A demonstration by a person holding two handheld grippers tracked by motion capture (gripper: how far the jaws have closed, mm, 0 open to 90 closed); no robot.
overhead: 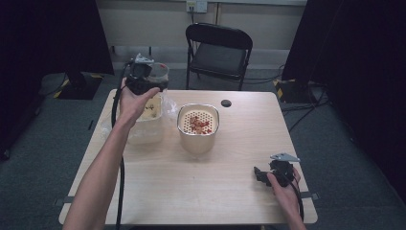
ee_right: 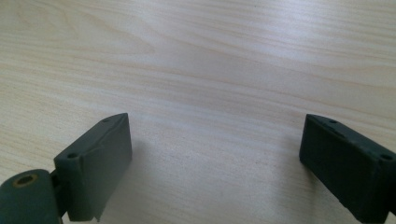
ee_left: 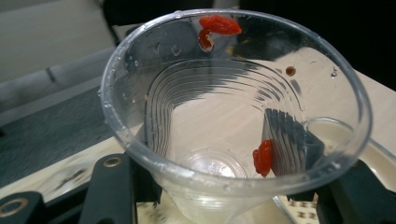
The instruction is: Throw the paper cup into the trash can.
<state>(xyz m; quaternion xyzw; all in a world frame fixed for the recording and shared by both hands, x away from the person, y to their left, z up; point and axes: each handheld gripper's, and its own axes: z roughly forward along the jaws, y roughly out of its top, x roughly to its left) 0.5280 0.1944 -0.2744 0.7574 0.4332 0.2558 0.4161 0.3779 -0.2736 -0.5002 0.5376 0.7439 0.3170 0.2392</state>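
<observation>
My left gripper (overhead: 149, 80) is raised over the table's far left corner, shut on a clear plastic cup (overhead: 160, 72). In the left gripper view the cup (ee_left: 233, 116) tips its mouth toward the camera between the black jaws. It is nearly empty, with a red berry (ee_left: 219, 24) stuck near the rim and another (ee_left: 264, 157) low on the wall. A pale pot (overhead: 198, 139) with a perforated insert holding red pieces (overhead: 200, 124) stands mid-table. My right gripper (overhead: 261, 176) rests near the front right edge, open, with bare wood (ee_right: 215, 93) between its jaws.
A clear plastic tub in a crumpled bag (overhead: 146, 122) sits under the left hand, beside the pot. A dark round cable hole (overhead: 226, 103) marks the far table edge. A black folding chair (overhead: 219, 50) stands behind the table.
</observation>
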